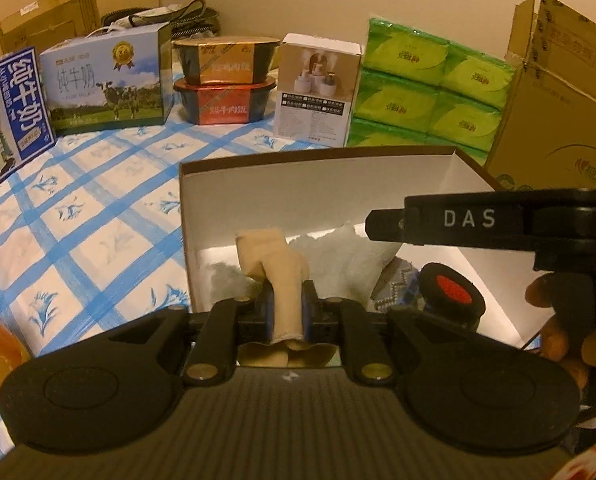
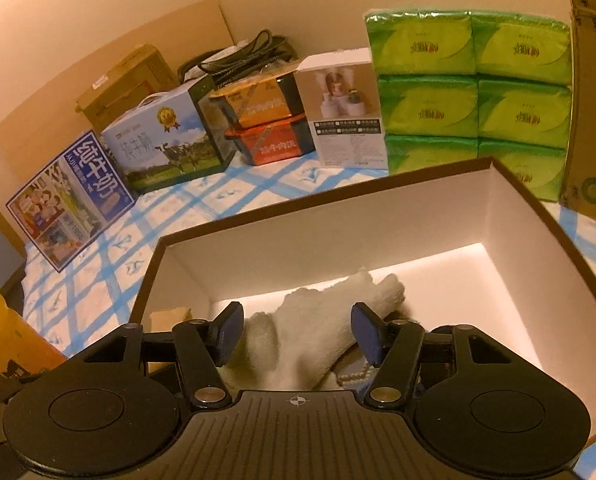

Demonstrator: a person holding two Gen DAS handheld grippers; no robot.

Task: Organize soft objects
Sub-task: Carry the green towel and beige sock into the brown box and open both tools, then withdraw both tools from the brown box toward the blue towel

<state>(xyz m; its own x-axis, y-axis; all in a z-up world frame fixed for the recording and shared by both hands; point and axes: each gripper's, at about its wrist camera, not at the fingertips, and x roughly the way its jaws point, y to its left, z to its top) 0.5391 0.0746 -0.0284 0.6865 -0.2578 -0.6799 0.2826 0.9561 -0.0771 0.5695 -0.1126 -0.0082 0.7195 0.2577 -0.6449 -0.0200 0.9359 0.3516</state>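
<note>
A beige, soft fabric piece (image 1: pixel 276 276), perhaps a sock or a stocking, is hanging inside the open brown cardboard box with white inner walls (image 1: pixel 318 196), near the box's left wall. The left gripper (image 1: pixel 289 314) is pinching it between its blue pads, which are pressing on both sides of the cloth. It is looking light and limp, so it is likely to sag and fold wherever it is let go; a pinch at its bunched middle seems the safest hold.

Just beside it, toward the middle of the box, a white fluffy towel-like cloth (image 2: pixel 318 320) is lying crumpled on the box floor. The right gripper (image 2: pixel 297 336) is hovering over it with its jaws standing wide and touching nothing. This cloth is probably light and springy, best taken at a raised fold.

Further toward the box's right wall, a patterned grey-blue fabric (image 1: pixel 398 284) and a black round item with a red centre (image 1: pixel 454 288) are partly showing; what they are is hard to tell. A grey patch under the beige piece is unclear too. A string of pale beads (image 2: pixel 352 378) is peeking out beneath the white cloth. The near box wall is hidden behind both grippers.
</note>
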